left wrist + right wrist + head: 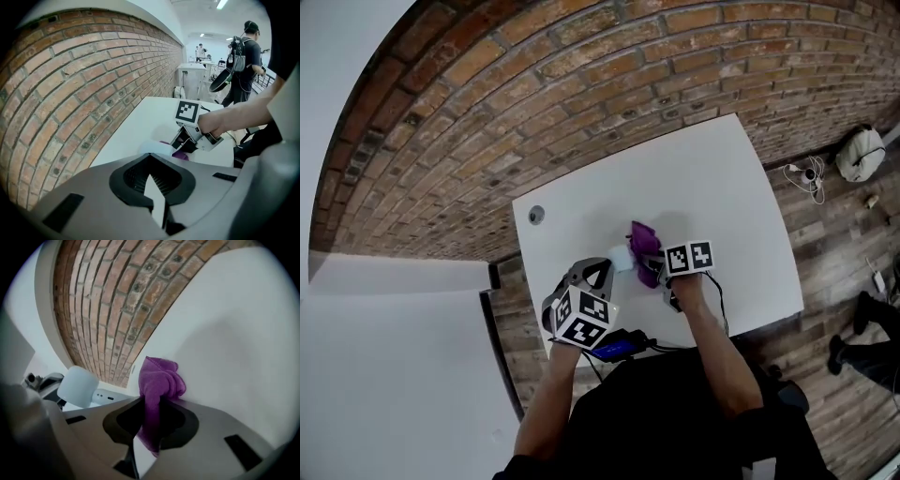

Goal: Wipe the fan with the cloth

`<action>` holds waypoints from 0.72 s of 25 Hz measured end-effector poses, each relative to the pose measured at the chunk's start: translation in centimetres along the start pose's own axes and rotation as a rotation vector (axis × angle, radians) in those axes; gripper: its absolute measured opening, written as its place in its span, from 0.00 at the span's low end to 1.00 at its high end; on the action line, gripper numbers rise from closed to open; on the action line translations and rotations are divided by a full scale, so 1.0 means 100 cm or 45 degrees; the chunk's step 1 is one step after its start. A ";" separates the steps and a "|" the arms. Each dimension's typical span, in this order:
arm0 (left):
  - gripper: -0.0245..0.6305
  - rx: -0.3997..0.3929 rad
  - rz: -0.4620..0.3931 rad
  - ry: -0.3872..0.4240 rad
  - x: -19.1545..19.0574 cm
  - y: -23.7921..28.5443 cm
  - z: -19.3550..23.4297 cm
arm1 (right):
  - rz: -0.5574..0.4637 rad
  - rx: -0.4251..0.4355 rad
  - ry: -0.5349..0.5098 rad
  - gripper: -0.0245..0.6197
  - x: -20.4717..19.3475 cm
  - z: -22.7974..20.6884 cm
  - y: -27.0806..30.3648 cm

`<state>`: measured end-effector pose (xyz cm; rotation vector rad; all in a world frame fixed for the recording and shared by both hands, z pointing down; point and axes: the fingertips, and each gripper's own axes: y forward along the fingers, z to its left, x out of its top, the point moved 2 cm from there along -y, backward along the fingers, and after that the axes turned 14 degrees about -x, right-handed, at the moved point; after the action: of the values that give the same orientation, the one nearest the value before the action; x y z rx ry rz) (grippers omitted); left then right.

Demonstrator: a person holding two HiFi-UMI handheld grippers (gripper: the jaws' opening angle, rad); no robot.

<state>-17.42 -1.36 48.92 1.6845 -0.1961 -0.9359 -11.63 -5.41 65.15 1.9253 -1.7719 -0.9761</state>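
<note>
The cloth (157, 385) is a soft purple microfibre rag. I judge it light and limp, sure to fold and drape wherever it is unsupported, with enough nap that it should not slip from a firm pinch. A bunched hold near its middle seems sensible, leaving a pad of fabric ahead of the fingertips to do the rubbing.

The fan (77, 385) looks like a small pale plastic unit, a rounded head on a white base with a few buttons. I take it to be light and hard-shelled, so it would likely slide or tip on the smooth white table (722, 187) under sideways pressure. It is best steadied low on the base rather than by the head.

The right gripper (157, 417) has its jaws closed on the cloth. The fabric runs down between them, a crumpled lobe stands out beyond the tips and a tail hangs below. The fan sits to the left of these fingers, close beside them, and the right gripper view shows a gap between it and the cloth.

The left gripper (151, 174) has its jaws brought together. A pale sliver shows in the slit between them — whether it is table or a thin part of the fan I cannot tell. The fan's head lies just beyond its tips, between them and the right gripper.
</note>
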 end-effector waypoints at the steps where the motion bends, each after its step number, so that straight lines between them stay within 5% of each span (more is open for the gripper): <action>1: 0.02 0.000 0.001 0.001 0.000 0.000 0.000 | 0.012 -0.051 -0.071 0.15 0.004 -0.002 -0.002; 3: 0.02 0.001 0.001 0.002 0.000 0.001 0.000 | -0.033 -0.109 -0.142 0.15 0.023 -0.001 -0.009; 8: 0.02 0.009 -0.005 0.003 -0.001 0.001 -0.001 | -0.120 0.030 -0.138 0.15 0.070 0.033 -0.003; 13: 0.02 0.013 -0.013 -0.005 0.000 0.002 -0.003 | 0.087 -0.018 -0.215 0.15 0.035 0.030 0.029; 18: 0.02 0.012 -0.025 0.001 0.001 0.001 0.001 | -0.037 -0.030 -0.056 0.15 0.012 0.014 -0.004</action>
<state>-17.38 -1.47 48.97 1.6983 -0.1842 -0.9507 -12.33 -6.25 63.61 1.9347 -1.7527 -1.0527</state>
